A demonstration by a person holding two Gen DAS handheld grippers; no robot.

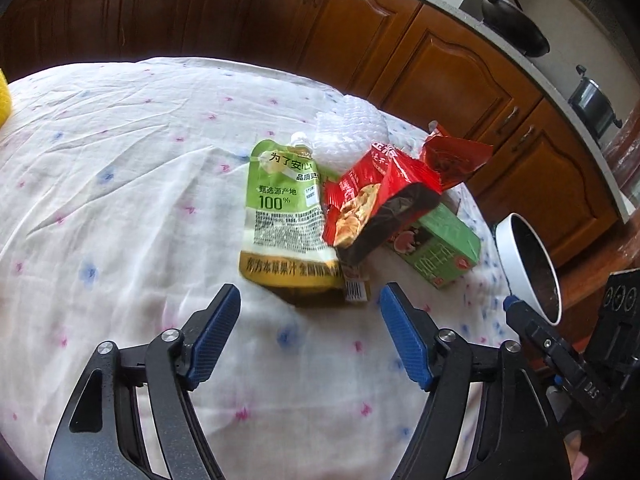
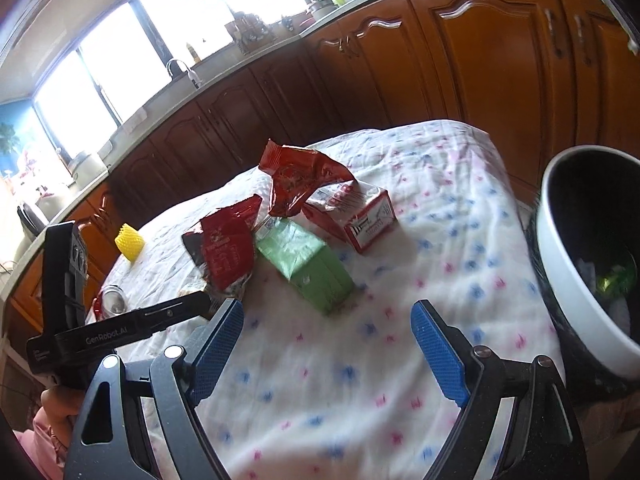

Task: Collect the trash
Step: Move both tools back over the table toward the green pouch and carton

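Bare tablecloth [image 1: 120,200] gives free approach to green pouch [image 1: 286,216]. Red wrapper [image 1: 372,204] overlaps its right edge; green carton [image 1: 444,252] and bin [image 1: 528,268] crowd the right.

Glossy foil wrappers [image 1: 360,204], matt cloth tablecloth [image 1: 120,184], wood cabinets [image 1: 440,64]

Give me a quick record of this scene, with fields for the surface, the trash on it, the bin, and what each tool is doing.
surface: table with floral cloth
trash: green juice pouch; red snack bag; crumpled red wrapper; green carton; red and white box; bubble wrap
bin: white trash bin, at the table's edge, some trash inside
left tool: open, empty, facing the pouch
right tool: open, empty, near the green carton
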